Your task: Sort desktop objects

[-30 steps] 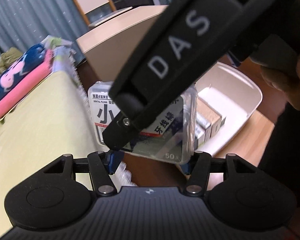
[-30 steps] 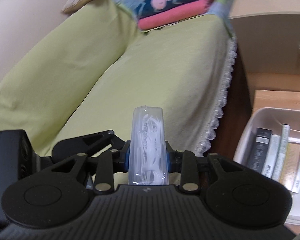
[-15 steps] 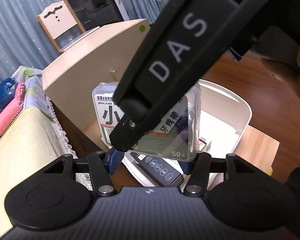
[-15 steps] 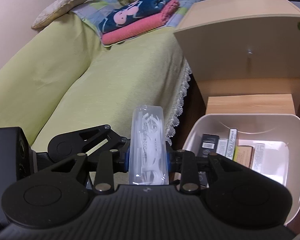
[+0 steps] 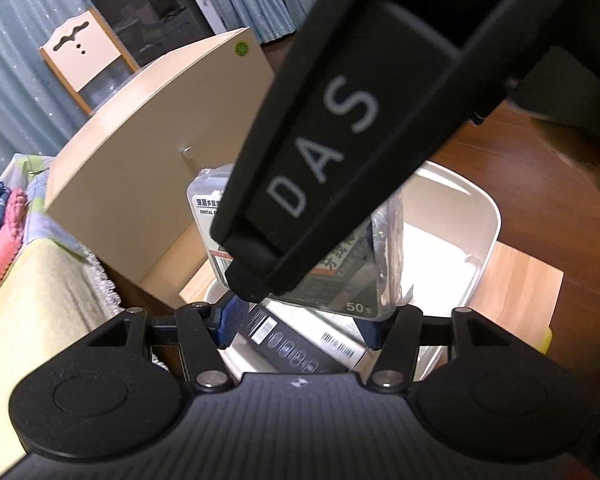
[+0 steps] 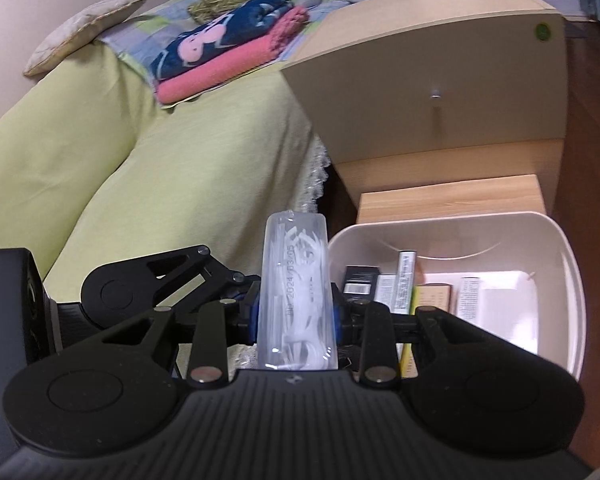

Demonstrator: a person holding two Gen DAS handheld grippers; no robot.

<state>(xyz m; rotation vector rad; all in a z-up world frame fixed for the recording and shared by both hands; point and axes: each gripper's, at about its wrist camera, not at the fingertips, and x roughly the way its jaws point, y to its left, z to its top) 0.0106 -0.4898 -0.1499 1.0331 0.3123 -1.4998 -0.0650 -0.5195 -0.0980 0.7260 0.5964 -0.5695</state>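
Note:
A clear plastic dental floss box (image 5: 348, 280) is gripped on its edges by my left gripper (image 5: 300, 324), which is shut on it. The right gripper's black finger (image 5: 320, 184), marked DAS, crosses in front and presses on the box's face. In the right wrist view the same box (image 6: 296, 288) stands edge-on, full of white floss picks, with my right gripper (image 6: 296, 316) shut on it. The left gripper's linkage (image 6: 160, 276) reaches the box from the left. A white bin (image 6: 572, 272) holding several upright small boxes (image 6: 404, 280) lies just beyond and to the right, and below the box in the left wrist view (image 5: 484, 216).
The bin rests on a small wooden stand (image 6: 452, 196) in front of a beige nightstand (image 6: 440, 60). A bed with a yellow-green cover (image 6: 140, 168) and folded pink and navy blankets (image 6: 228, 52) fills the left. A wooden chair (image 5: 84, 64) stands at the back.
Both grippers, still holding the floss box, have swung from over the bed towards the bin. The bin and nightstand now sit closer and more central in both views.

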